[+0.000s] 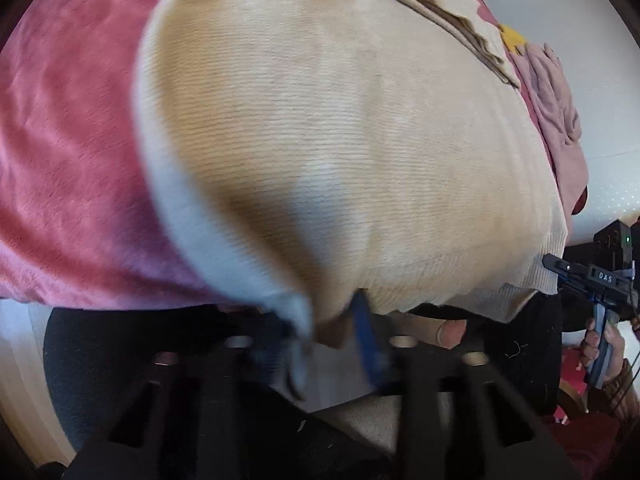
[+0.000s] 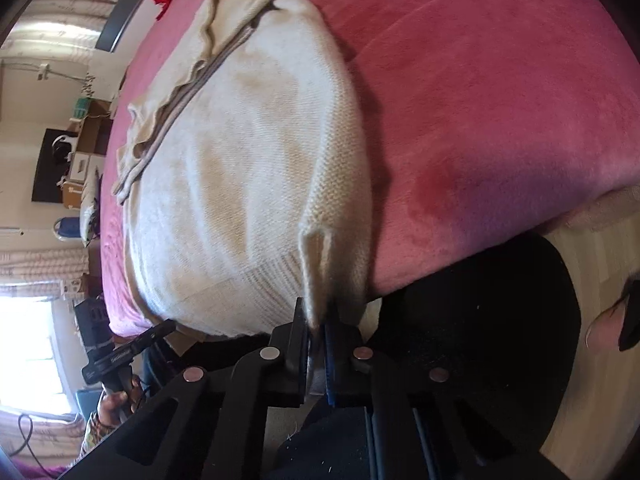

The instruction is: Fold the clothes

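- A bed with a pink plush blanket point(image 2: 500, 120) fills both views; past it, in the right wrist view, stand a bright window point(image 2: 28, 344) and a wall with cardboard boxes point(image 2: 86, 136).
- Nearest the right wrist camera, the right gripper point(image 2: 318, 344) is clenched on the ribbed hem corner of a cream knitted sweater point(image 2: 248, 168); a narrow pleat of knit rises from between its black and blue fingers.
- The left gripper point(image 1: 328, 336) is closed on the opposite hem corner. This area is blurred, but bunched cream fabric sits between the fingers beside a blue pad.
- Each gripper shows at the edge of the other's view, held by a hand point(image 1: 604, 348).
- The sweater lies spread on the blanket, hem at the near bed edge, body flat and lightly rippled.
- Farther off, its folded sleeve and neck area form layered creases point(image 2: 176, 92).
- Beyond the sweater lie a mauve garment point(image 1: 556, 108) and something yellow point(image 1: 514, 36).
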A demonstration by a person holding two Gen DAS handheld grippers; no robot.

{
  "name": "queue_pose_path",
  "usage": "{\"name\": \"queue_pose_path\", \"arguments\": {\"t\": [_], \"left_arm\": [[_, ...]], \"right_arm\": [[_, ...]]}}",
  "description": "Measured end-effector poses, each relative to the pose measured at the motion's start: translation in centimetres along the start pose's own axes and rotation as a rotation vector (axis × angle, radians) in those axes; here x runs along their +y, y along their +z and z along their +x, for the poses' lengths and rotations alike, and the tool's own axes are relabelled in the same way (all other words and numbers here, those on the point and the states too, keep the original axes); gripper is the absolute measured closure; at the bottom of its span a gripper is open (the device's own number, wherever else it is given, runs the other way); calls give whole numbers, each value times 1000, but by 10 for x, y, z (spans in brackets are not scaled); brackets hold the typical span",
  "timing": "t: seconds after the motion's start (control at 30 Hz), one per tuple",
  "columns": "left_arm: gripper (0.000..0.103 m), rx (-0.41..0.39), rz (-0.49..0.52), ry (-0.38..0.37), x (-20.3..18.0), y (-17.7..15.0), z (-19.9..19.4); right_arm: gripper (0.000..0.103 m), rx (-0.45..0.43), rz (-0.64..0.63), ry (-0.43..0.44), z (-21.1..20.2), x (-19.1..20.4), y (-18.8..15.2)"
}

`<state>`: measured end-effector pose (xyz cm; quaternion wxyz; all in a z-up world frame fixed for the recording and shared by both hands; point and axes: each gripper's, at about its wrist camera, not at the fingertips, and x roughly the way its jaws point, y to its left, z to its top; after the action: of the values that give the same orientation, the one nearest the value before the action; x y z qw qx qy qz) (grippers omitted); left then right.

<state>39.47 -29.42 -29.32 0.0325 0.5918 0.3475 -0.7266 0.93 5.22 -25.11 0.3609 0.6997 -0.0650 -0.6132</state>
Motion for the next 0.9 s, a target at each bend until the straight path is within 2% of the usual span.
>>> {"name": "queue_pose_path", "arguments": {"t": [0.1, 0.27, 0.33, 0.47, 0.67, 0.8, 0.9], "left_arm": [[92, 9, -30, -91, 11, -2, -10], [92, 21, 32, -66, 1, -13, -14], [92, 23, 30, -68, -10, -17, -11], [92, 33, -8, -82, -1, -10, -11], [90, 55, -35, -89, 23, -7, -5], [90, 65, -36, -88, 25, -5, -5], [91, 49, -56, -98, 31, -3, -7]], "right_arm": [[98, 21, -3, 68, -5, 1, 0], [98, 54, 12, 114, -12, -8, 9], [98, 59, 25, 140, -12, -7, 9], [98, 63, 30, 180, -12, -6, 9], [98, 75, 5, 180, -11, -6, 7], [98, 80, 4, 174, -7, -8, 11], [98, 85, 4, 164, -4, -10, 12]]}}
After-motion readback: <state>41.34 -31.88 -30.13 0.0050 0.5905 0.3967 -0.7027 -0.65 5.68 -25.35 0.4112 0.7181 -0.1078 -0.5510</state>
